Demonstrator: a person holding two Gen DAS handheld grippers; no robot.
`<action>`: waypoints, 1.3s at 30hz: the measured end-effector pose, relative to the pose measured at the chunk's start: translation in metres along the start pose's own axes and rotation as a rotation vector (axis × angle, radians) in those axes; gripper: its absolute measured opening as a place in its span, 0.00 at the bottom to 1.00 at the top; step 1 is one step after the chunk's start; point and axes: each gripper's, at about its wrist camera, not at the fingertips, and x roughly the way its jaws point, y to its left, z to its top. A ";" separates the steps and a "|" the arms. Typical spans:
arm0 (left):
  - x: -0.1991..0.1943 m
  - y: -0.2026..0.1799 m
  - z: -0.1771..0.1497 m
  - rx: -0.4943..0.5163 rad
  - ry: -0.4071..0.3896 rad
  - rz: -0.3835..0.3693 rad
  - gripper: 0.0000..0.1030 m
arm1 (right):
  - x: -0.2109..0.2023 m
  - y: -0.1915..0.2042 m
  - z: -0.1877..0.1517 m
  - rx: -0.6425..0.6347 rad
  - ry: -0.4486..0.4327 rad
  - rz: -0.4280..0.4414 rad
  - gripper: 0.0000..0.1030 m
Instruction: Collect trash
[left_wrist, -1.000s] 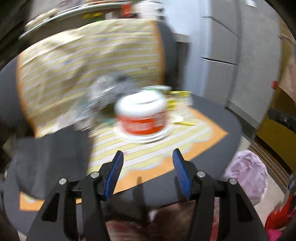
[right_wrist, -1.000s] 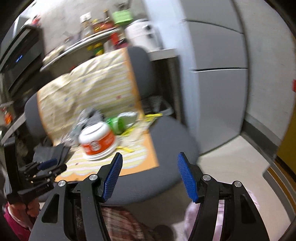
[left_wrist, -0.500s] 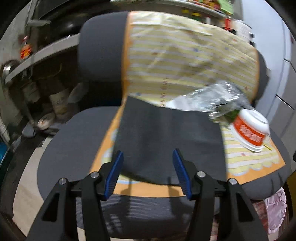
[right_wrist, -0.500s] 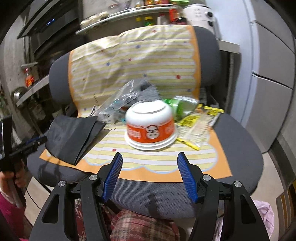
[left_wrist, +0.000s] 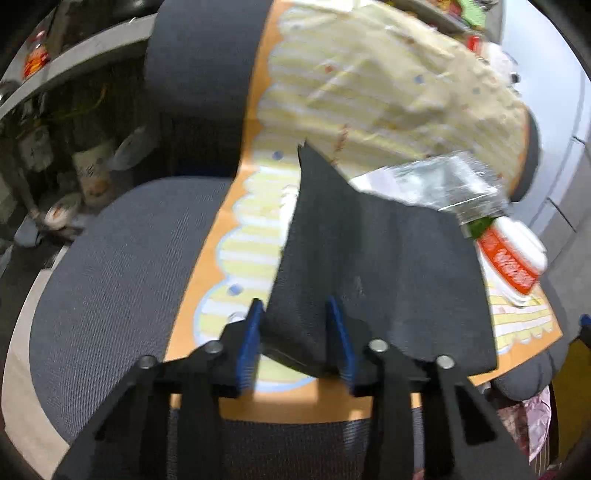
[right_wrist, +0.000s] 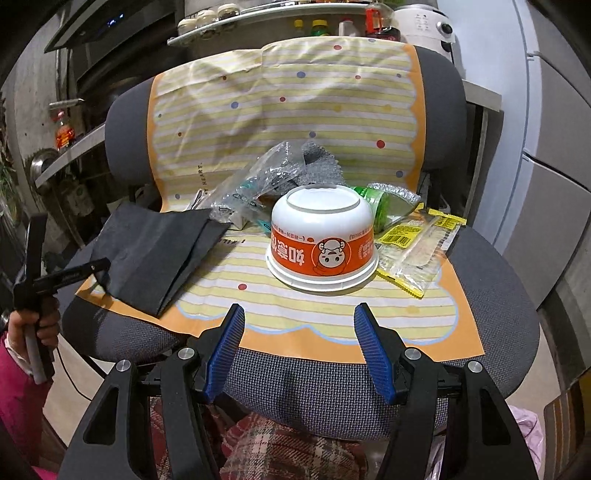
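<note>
Left wrist view: left claw (left_wrist: 295, 341) closing around black bag (left_wrist: 369, 266) corner on chair (left_wrist: 122, 258); right claw (right_wrist: 299, 347) open, empty, upturned bowl (right_wrist: 321, 240) at 12 o'clock.

A grey mesh chair (right_wrist: 491, 280) stands before a shelf (right_wrist: 266, 9) crowded with jars; pale grey cabinets (right_wrist: 550, 155) on the right, light floor (left_wrist: 22, 373) below.

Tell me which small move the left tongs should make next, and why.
Probably finish closing: the left tongs are closing astride a raised edge of the folded black plastic bag on the grey mesh chair, so one more squeeze should grip it.
</note>
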 end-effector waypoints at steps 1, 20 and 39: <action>-0.007 -0.006 0.002 0.022 -0.031 0.004 0.26 | 0.001 0.000 0.000 0.001 0.003 0.002 0.61; -0.043 -0.084 0.002 0.234 -0.104 0.011 0.15 | 0.047 0.033 0.013 -0.019 0.035 0.242 0.18; -0.040 -0.129 -0.002 0.249 -0.126 -0.270 0.07 | 0.110 0.076 0.006 -0.078 0.201 0.361 0.04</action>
